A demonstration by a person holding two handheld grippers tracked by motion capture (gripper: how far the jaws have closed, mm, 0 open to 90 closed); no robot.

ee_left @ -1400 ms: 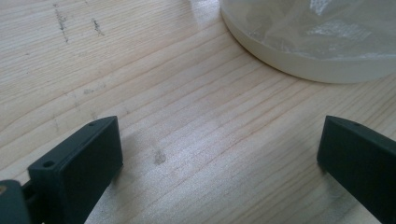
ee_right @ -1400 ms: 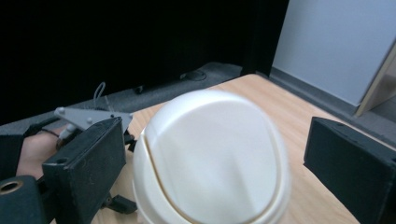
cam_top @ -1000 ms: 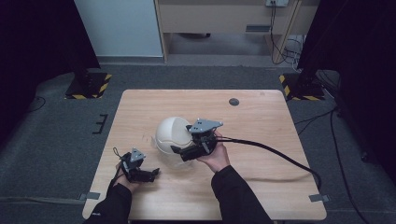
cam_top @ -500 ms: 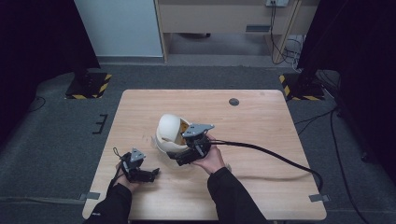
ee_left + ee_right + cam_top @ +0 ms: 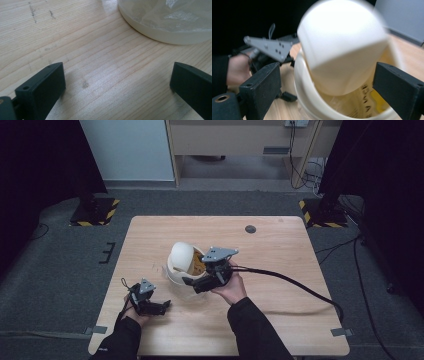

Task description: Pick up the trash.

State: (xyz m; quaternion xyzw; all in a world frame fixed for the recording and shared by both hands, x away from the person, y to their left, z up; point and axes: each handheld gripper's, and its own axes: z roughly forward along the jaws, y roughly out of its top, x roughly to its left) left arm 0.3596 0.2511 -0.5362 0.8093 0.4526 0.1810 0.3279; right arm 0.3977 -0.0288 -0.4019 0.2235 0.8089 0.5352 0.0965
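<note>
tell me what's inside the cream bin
Through the tipped swing lid of the bin, a clear liner and something yellow with black lettering show; the lid covers the rest.

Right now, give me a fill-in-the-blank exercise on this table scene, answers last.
1. The cream bowl holds a tilted cream ____.
2. The left gripper has its fingers ____, with bare wood between them.
3. The right gripper sits at the bowl's rim, its fingers spread ____.
4. The small dark disc lies near the table's ____ edge.

Answers: cup; open; open; far

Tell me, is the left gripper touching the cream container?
Apart. In the high view, bare table separates the left gripper from the cream container.
</note>
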